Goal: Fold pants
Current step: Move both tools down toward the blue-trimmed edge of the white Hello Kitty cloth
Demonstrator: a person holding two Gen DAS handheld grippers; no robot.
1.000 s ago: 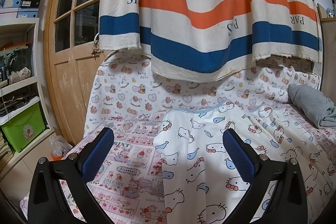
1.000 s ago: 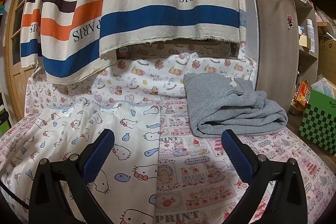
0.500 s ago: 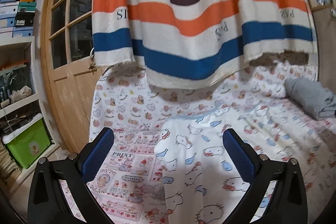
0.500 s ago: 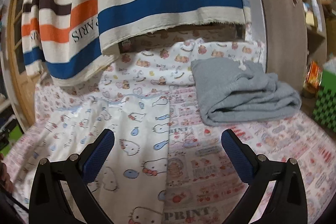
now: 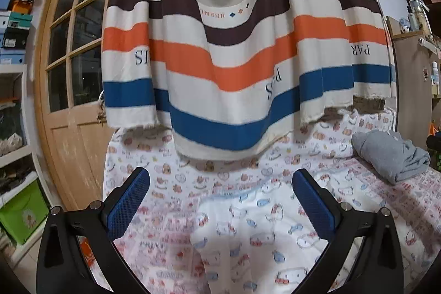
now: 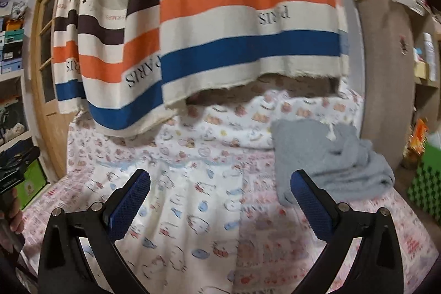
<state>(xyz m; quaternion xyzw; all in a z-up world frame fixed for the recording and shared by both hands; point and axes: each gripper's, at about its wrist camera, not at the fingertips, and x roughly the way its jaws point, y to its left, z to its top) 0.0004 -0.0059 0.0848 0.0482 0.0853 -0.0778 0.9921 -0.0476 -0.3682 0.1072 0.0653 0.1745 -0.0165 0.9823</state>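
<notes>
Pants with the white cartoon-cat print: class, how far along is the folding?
Done: grey sweatpants already lie folded at the bed's far right. In hand: nothing; the left gripper and right gripper hover open above the white cartoon-print pants. Left: those pants lie spread flat, so every fold remains.

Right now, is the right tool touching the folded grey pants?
Apart. The right wrist view shows the right tool open and empty, with printed bedsheet visible between its right finger and the grey pants farther back.
</notes>
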